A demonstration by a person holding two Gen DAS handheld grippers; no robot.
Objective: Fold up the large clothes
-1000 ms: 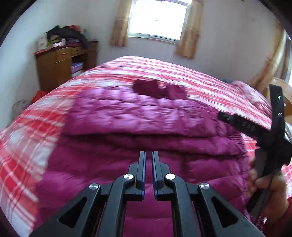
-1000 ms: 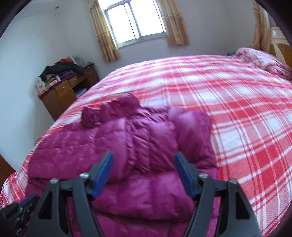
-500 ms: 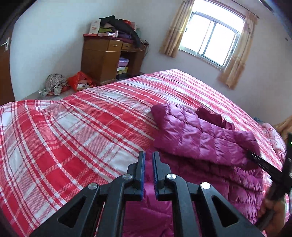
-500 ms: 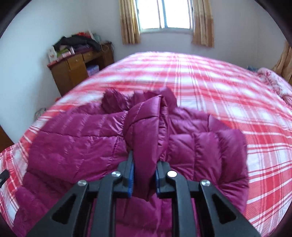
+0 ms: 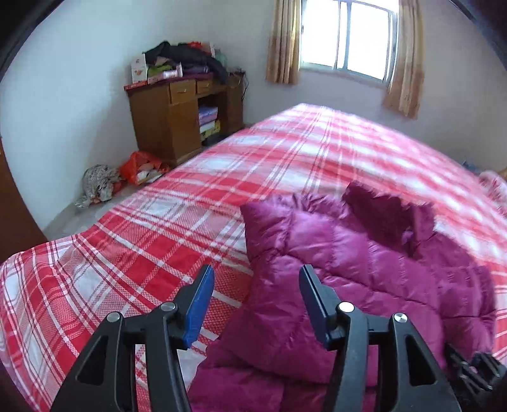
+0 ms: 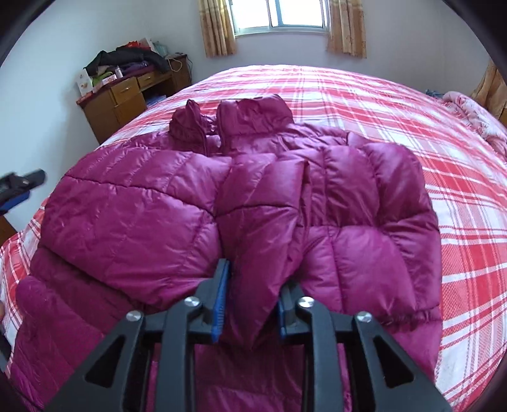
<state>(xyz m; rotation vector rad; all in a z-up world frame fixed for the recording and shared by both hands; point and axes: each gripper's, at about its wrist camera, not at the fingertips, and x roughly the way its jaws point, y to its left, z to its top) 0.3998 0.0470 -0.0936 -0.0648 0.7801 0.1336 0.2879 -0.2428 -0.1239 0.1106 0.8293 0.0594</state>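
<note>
Right gripper (image 6: pixel 250 298) pinched a jacket (image 6: pixel 133 215) fold at 6 o'clock, apparently to fold it; left gripper (image 5: pixel 255 302) hung spread, empty, over its edge.

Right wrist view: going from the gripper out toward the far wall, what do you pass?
Right gripper → folded sleeve between its fingers → jacket collar → red plaid bedspread → window.
</note>
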